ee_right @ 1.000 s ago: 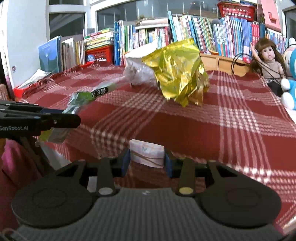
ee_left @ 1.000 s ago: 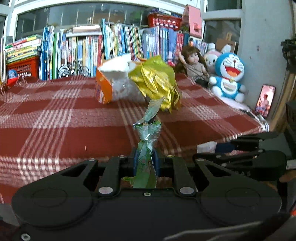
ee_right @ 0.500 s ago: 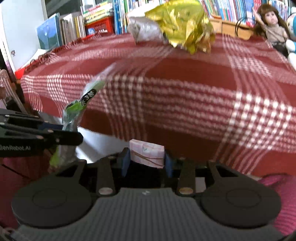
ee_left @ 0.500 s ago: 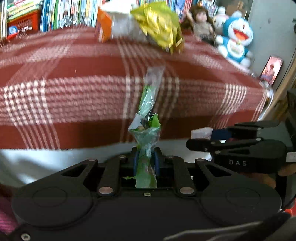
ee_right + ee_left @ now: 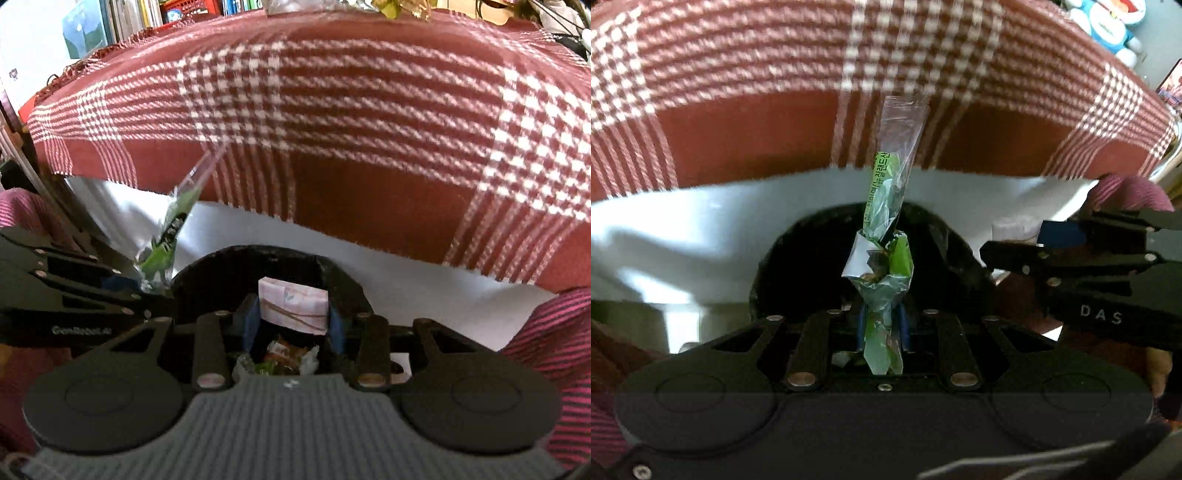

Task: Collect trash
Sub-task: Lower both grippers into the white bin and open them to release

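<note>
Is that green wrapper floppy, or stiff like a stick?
Probably floppy: the wrapper is thin, see-through film, twisted and crumpled where the left gripper pinches it. It likely weighs almost nothing, since its long end stands up on its own. It may feel slippery.

Soft daylight, strong fisheye bending, motion-blurred plaid cloth (image 5: 923, 66).

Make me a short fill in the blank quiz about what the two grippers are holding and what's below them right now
1. The left gripper is shut on a crumpled clear and ____ wrapper.
2. The right gripper holds a small folded ____ packet.
3. Both grippers point down toward a ____ trash bin that already has wrappers inside.
4. Behind the bin hangs a red and white ____ cloth.

Missing words: green; pink; black; checked
</note>
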### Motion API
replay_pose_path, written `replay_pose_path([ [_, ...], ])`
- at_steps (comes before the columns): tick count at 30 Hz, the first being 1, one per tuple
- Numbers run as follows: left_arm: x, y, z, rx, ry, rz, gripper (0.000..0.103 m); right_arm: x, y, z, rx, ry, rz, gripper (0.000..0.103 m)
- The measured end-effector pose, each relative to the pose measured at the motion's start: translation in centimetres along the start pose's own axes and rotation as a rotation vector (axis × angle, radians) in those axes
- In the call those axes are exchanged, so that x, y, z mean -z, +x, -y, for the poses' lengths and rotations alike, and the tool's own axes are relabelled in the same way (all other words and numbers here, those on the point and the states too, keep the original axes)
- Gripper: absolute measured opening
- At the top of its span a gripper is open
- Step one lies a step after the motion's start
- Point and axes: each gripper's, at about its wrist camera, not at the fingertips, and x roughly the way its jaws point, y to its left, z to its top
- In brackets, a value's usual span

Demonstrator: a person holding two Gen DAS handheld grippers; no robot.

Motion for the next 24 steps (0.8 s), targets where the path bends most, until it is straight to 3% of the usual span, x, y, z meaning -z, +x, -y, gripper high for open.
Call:
replay_pose_path([
  [10, 0.6, 2.9, -0.7, 0.014, -0.043, -0.117, 0.017, 0.2, 1.4, 0.0, -0.014, 0.006, -0.051, 0.046],
  [24, 0.0, 4.0, -0.6, 0.007, -0.018, -0.143, 0.018, -0.2, 2.0, -0.1, -0.023, 0.007, -0.076, 0.046],
])
